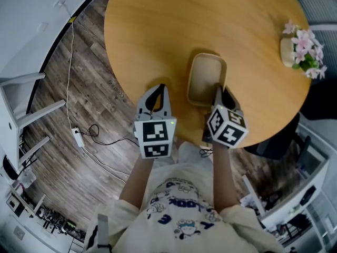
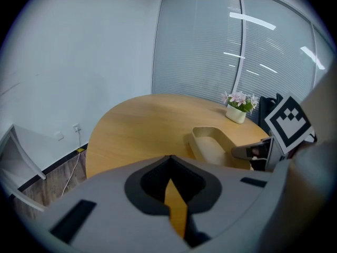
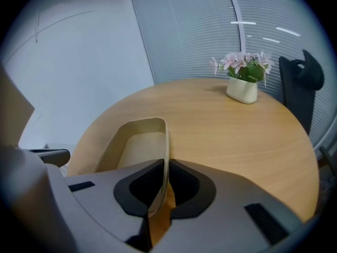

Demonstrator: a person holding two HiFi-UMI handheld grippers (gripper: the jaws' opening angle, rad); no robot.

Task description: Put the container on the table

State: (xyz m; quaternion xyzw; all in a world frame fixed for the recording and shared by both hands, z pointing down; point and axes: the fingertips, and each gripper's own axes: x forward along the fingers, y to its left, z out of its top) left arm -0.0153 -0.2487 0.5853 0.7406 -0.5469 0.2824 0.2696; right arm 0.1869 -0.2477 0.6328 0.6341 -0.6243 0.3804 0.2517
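The beige, empty, oblong container (image 1: 202, 78) is over the round wooden table (image 1: 210, 20), close to its near edge. I cannot tell whether its base touches the wood. My right gripper (image 1: 218, 91) is shut on the container's right-hand wall (image 3: 164, 141), one jaw inside and one outside. In the right gripper view, the gripper (image 3: 163, 165) holds that thin wall between its dark pads. My left gripper (image 1: 160, 88) is at the table's near edge, left of the container (image 2: 210, 144) and apart from it. Its jaws (image 2: 169, 159) are shut with nothing in them.
A small pale pot of pink flowers (image 1: 300, 49) stands at the table's far right. A dark office chair (image 3: 300, 83) is behind the table's right side. A white cable and adapter (image 1: 79, 136) lie on the wood floor at left, near white furniture legs (image 1: 21, 115).
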